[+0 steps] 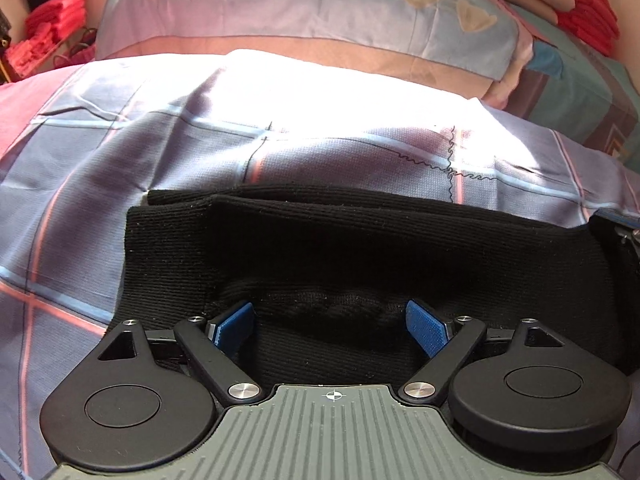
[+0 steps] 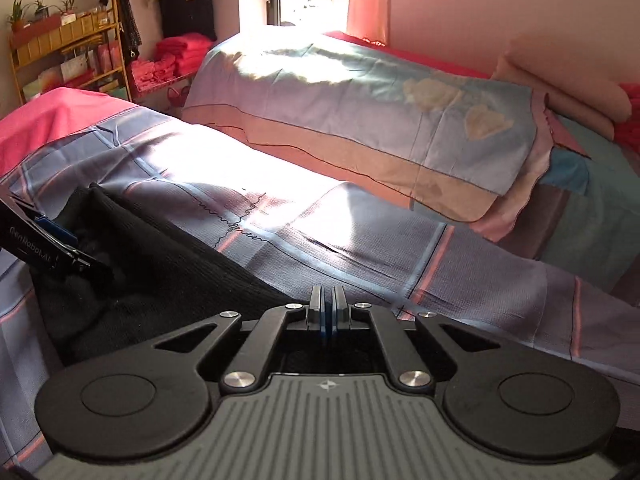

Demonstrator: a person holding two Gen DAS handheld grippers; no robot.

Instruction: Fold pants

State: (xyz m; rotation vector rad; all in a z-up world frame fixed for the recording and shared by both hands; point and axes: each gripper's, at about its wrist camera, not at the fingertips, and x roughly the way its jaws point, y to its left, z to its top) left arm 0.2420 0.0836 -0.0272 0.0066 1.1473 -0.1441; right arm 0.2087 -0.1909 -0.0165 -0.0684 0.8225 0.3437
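While the black pants (image 1: 360, 248) lie folded in layers on the checked bedsheet (image 1: 120, 168), the left gripper (image 1: 330, 322) hangs released over their near edge and the right gripper (image 2: 328, 310), clenched on nothing, sits beside them, so I judge another fold needs fresh grasps.

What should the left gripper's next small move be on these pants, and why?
Probably lift away. The left gripper stands open over the black pants, which already lie folded in layers on the bedsheet. The right gripper is shut with nothing visible between its pads, beside the pants' edge.
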